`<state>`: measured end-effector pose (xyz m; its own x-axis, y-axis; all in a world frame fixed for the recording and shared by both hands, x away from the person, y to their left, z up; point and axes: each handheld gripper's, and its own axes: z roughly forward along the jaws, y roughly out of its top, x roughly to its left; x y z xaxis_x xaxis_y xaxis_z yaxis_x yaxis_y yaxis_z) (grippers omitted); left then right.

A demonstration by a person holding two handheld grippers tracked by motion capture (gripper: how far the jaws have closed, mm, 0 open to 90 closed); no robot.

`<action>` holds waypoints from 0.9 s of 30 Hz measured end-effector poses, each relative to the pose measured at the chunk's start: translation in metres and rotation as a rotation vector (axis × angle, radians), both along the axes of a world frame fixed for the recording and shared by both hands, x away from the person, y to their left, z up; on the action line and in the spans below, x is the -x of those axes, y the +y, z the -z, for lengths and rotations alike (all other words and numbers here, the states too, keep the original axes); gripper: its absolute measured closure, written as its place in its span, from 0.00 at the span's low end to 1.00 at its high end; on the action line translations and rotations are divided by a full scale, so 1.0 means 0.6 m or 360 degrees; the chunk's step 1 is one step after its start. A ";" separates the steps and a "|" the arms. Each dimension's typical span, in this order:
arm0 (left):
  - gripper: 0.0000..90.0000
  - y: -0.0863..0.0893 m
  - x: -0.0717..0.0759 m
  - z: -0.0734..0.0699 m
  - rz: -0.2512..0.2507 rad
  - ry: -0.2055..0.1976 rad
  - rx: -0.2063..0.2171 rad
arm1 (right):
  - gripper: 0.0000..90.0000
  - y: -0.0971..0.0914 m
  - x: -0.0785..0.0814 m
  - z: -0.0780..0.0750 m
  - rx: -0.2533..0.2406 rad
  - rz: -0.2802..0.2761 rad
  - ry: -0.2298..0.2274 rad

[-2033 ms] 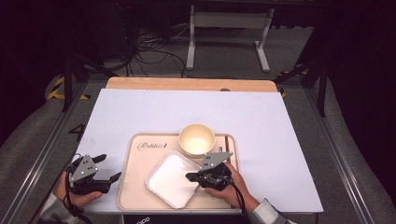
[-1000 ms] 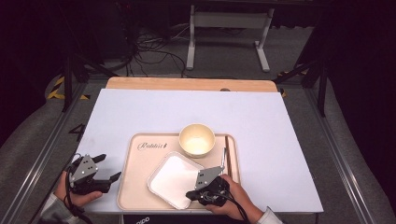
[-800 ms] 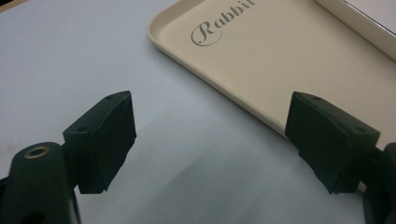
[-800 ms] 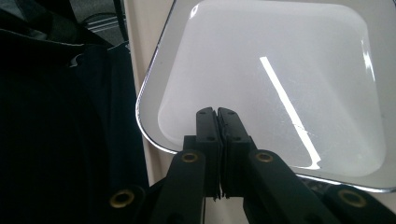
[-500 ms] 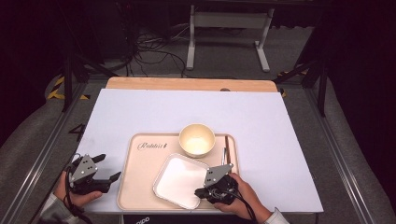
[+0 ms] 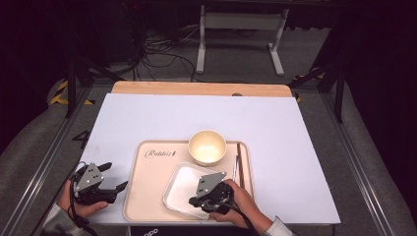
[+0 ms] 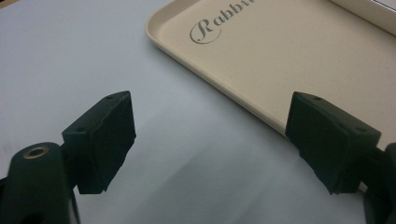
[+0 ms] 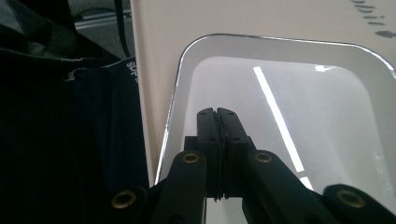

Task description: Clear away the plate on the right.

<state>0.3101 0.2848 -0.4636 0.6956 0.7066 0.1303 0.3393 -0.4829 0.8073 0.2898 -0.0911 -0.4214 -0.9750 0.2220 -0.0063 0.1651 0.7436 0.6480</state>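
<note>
A beige tray [image 6: 152, 182] lettered "Rabbit" lies near the table's front edge. On it are a cream bowl [image 6: 208, 146], a white rounded-square plate [image 6: 184, 187] and a thin dark stick [image 6: 239, 164] along its right rim. My right gripper [image 6: 193, 200] is over the plate's near right corner. In the right gripper view it [image 8: 217, 112] is shut, nothing shows between its jaws, and its tips lie just over the plate [image 8: 289, 93]. My left gripper [image 6: 115, 176] rests on the table left of the tray. It [image 7: 210, 135] is open, with the tray's rim [image 7: 289, 60] by its right jaw.
The white table top [image 6: 196, 118] stretches far beyond the tray, with a wooden strip [image 6: 196, 88] at its back edge. The table's front edge is close behind both hands. The person's dark clothing [image 8: 60, 140] lies next to the tray's near rim [image 8: 154, 70].
My right gripper has moved from beside the bowl back and left to the plate's near right corner. The plate has shifted and turned slightly. The left gripper has stayed put.
</note>
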 end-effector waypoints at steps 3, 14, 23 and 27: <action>0.19 0.001 0.000 0.001 0.0007 0.0013 -0.0005 | 1.00 0.012 0.002 0.010 0.0051 -0.0018 0.0028; 0.19 0.000 0.002 -0.001 0.0008 0.0003 -0.0002 | 1.00 0.008 0.011 0.026 0.0141 -0.0112 0.0112; 0.18 0.000 0.001 0.000 0.0010 0.0010 -0.0006 | 1.00 -0.026 0.009 0.025 0.0177 -0.0135 0.0178; 0.19 0.000 0.001 0.000 0.0011 0.0012 -0.0005 | 1.00 -0.057 0.006 0.023 0.0193 -0.0090 0.0202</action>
